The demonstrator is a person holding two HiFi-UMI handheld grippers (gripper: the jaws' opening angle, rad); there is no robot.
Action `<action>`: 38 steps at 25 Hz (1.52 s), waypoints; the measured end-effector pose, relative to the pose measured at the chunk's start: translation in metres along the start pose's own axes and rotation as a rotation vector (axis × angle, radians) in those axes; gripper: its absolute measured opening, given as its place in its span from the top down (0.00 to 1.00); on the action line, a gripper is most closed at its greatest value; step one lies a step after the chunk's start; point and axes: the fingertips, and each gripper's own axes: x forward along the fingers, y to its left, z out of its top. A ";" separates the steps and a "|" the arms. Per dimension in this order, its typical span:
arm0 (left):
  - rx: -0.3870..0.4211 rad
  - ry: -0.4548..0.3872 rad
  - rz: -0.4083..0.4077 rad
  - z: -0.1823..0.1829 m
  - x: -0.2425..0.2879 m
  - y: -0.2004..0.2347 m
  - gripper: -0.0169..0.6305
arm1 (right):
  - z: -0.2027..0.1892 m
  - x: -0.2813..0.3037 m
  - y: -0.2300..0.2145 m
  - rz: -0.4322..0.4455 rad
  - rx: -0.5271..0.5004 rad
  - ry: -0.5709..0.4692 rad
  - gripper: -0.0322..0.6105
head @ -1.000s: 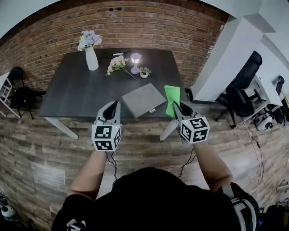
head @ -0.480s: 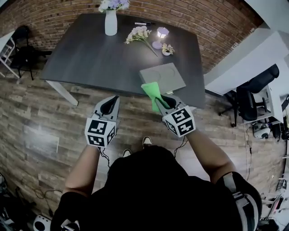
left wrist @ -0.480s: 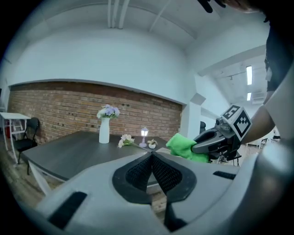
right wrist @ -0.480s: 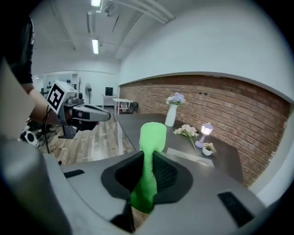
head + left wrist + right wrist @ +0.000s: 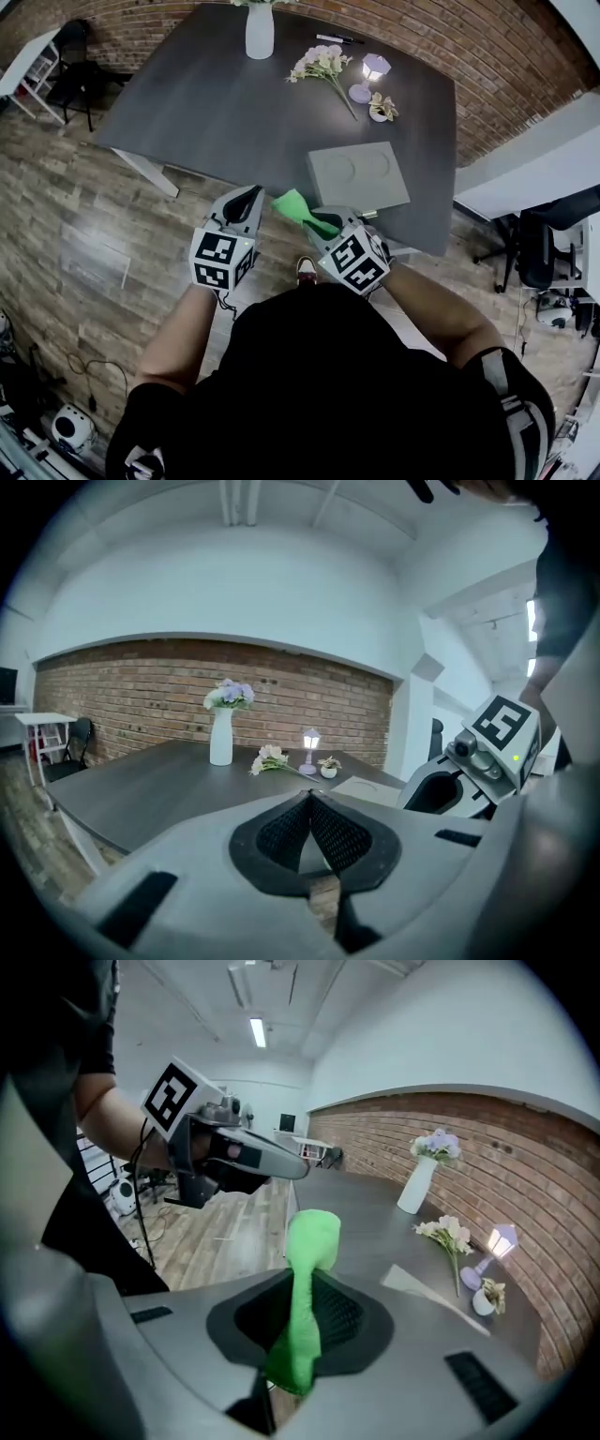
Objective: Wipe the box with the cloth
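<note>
Your right gripper (image 5: 317, 225) has its fingers clamped on the green cloth (image 5: 292, 203), held near the near-left corner of the grey box (image 5: 358, 175) on the bench (image 5: 206, 103). Your left gripper (image 5: 251, 195) hangs further left of the box, fingers together on nothing.

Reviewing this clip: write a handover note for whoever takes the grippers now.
Left gripper: shut, empty, off the table's near edge.
Right gripper: shut on the green cloth, beside the left one.
Box: flat on the table near that edge, cloth not touching it.
Done: cloth in hand.
Left: bring cloth to box, wipe it.
</note>
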 end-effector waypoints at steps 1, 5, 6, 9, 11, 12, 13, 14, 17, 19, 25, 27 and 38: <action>0.000 0.010 0.006 0.001 0.010 -0.003 0.96 | -0.003 0.003 -0.003 0.027 -0.015 0.004 0.86; 0.011 0.078 0.016 -0.006 0.039 -0.017 0.96 | -0.013 0.011 -0.007 0.133 -0.051 0.008 0.86; 0.022 0.098 0.022 -0.009 0.043 -0.019 0.96 | -0.014 0.012 -0.007 0.154 -0.063 0.006 0.86; -0.013 0.122 0.068 -0.015 0.052 -0.011 0.96 | -0.016 0.017 -0.016 0.183 -0.094 0.004 0.86; -0.047 0.123 0.095 -0.018 0.055 -0.001 0.96 | -0.018 0.024 -0.025 0.187 -0.095 0.014 0.86; -0.057 0.125 0.099 -0.019 0.056 0.004 0.96 | -0.020 0.028 -0.027 0.189 -0.091 0.023 0.86; -0.062 0.128 0.099 -0.021 0.056 0.009 0.96 | -0.021 0.031 -0.029 0.189 -0.088 0.034 0.86; -0.064 0.130 0.100 -0.023 0.056 0.015 0.96 | -0.022 0.035 -0.031 0.188 -0.089 0.046 0.86; -0.058 0.136 0.110 -0.027 0.060 0.038 0.96 | -0.027 0.048 -0.038 0.173 -0.096 0.099 0.86; -0.057 0.127 0.100 -0.025 0.063 0.049 0.96 | -0.029 0.054 -0.040 0.168 -0.091 0.134 0.86; -0.094 0.132 0.068 -0.040 0.067 0.072 0.96 | -0.036 0.068 -0.038 0.177 -0.151 0.233 0.86; -0.099 0.140 0.060 -0.046 0.063 0.077 0.96 | -0.035 0.074 -0.038 0.179 -0.174 0.252 0.86; -0.179 0.139 0.131 -0.065 0.042 0.117 0.96 | -0.029 0.103 -0.064 0.169 -0.282 0.313 0.86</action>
